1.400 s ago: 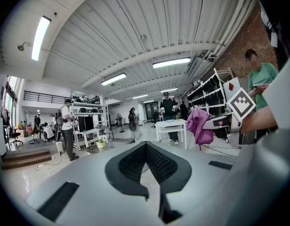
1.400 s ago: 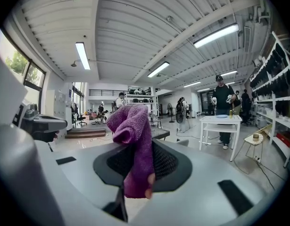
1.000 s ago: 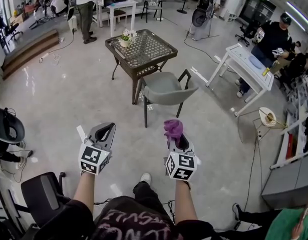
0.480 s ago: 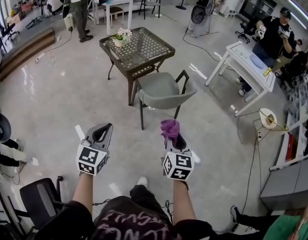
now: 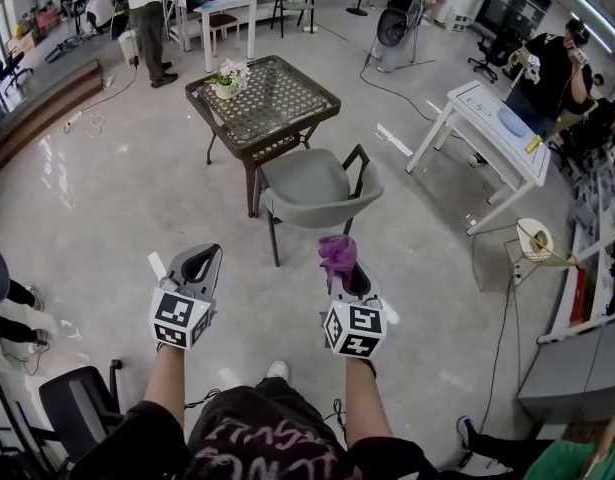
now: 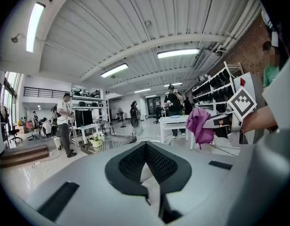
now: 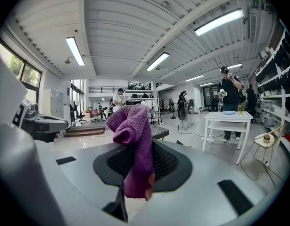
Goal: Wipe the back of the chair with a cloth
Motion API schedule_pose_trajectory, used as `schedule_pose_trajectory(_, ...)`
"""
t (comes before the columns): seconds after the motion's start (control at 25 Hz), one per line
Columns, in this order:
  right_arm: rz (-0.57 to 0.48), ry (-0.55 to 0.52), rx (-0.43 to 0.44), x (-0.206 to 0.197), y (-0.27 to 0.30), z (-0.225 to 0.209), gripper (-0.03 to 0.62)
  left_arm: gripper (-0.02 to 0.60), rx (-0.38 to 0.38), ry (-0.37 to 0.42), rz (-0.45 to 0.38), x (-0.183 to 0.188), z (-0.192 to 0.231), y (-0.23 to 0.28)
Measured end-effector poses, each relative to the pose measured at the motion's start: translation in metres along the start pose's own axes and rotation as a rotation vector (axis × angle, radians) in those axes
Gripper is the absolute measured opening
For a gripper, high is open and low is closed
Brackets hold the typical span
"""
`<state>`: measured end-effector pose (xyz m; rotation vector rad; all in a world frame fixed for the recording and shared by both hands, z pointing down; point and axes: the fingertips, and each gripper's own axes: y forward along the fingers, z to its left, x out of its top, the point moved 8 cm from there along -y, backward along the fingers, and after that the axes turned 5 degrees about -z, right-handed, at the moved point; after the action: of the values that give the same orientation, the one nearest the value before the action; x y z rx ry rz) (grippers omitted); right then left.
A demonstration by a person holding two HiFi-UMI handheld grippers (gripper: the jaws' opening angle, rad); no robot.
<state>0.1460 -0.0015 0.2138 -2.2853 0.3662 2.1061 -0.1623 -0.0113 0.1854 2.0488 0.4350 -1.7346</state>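
A grey shell chair (image 5: 312, 186) on black legs stands on the floor ahead of me, tucked against a wicker table (image 5: 262, 98). Its back faces me. My right gripper (image 5: 341, 271) is held at waist height, short of the chair, shut on a purple cloth (image 5: 337, 254). In the right gripper view the cloth (image 7: 133, 140) bunches above the closed jaws of the right gripper (image 7: 135, 171) and hangs down between them. My left gripper (image 5: 204, 264) is level with it to the left. The left gripper (image 6: 147, 166) is shut, with nothing in its jaws.
A flower pot (image 5: 227, 80) sits on the wicker table. A white table (image 5: 492, 128) stands at the right with a person (image 5: 547, 63) behind it. A small wire stool (image 5: 537, 240) is further right. An office chair (image 5: 82, 403) is at lower left. Cables lie on the floor.
The chair and the wicker table have slid a little left in the head view as I move. Both grippers keep the same pose, the cloth still in the right one.
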Motion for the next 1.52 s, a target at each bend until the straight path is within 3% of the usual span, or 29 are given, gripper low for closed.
schedule_pose_trajectory(0.88, 0.008, 0.013, 0.033, -0.012, 0.067, -0.015, 0.092, 0.009, -0.012, 0.006, 0.011, -0.013, 0.02, 0.065)
schedule_pose_trajectory(1.52, 0.06, 0.025, 0.069, -0.078, 0.163, -0.002, 0.093, 0.009, -0.034, -0.025, 0.058, -0.098, 0.058, 0.142)
